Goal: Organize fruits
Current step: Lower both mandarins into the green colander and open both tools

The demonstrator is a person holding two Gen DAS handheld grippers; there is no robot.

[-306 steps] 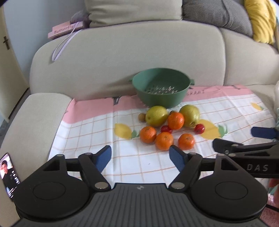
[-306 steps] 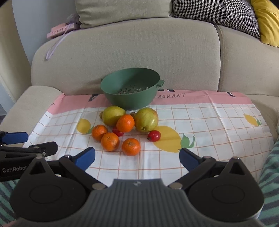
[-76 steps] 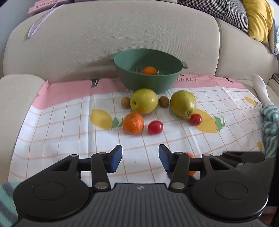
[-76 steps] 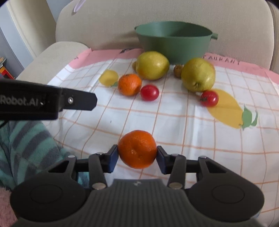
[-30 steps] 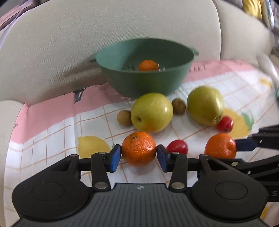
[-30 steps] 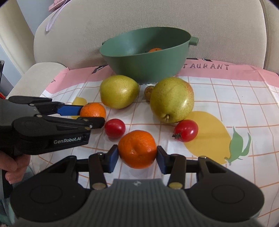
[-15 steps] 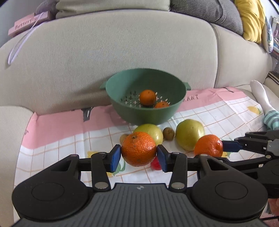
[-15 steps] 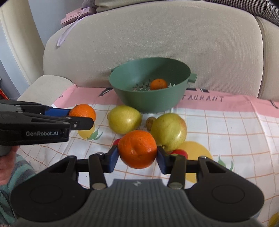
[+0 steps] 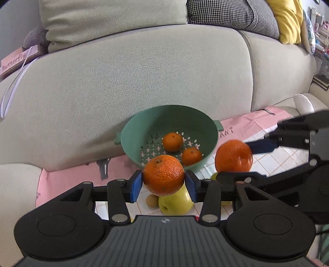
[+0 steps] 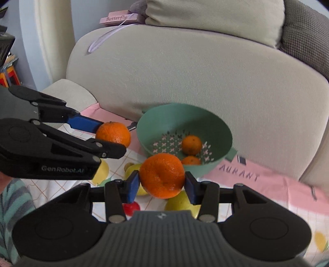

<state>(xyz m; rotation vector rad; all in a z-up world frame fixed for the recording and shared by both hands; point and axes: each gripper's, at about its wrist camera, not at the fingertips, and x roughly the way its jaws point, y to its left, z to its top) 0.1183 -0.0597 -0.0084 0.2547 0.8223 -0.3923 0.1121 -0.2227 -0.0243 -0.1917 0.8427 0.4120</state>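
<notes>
My left gripper (image 9: 163, 183) is shut on an orange (image 9: 163, 174), held in the air in front of the green colander (image 9: 131, 131). My right gripper (image 10: 162, 187) is shut on a second orange (image 10: 162, 175), also lifted, just before the colander (image 10: 148, 123). Each gripper shows in the other's view: the right one with its orange (image 9: 233, 156) at the right, the left one with its orange (image 10: 113, 134) at the left. Two oranges (image 9: 172, 141) (image 9: 191, 156) lie inside the colander. Below the grippers, pears (image 9: 174, 202) (image 10: 181, 202), a small brown fruit (image 9: 152, 200) and a tomato (image 10: 131, 207) lie on the checked cloth.
The cloth (image 10: 267, 191) with a pink border covers the sofa seat; the beige backrest (image 9: 144, 78) rises right behind the colander. Cushions (image 9: 230, 14) sit on top, a pink "Butterfly" box (image 10: 118, 18) on the back's left end. A striped sleeve (image 10: 12, 197) shows at left.
Both grippers have risen with their oranges, and the views now look down into the colander from closer. The right gripper has rolled, tilting its view.
</notes>
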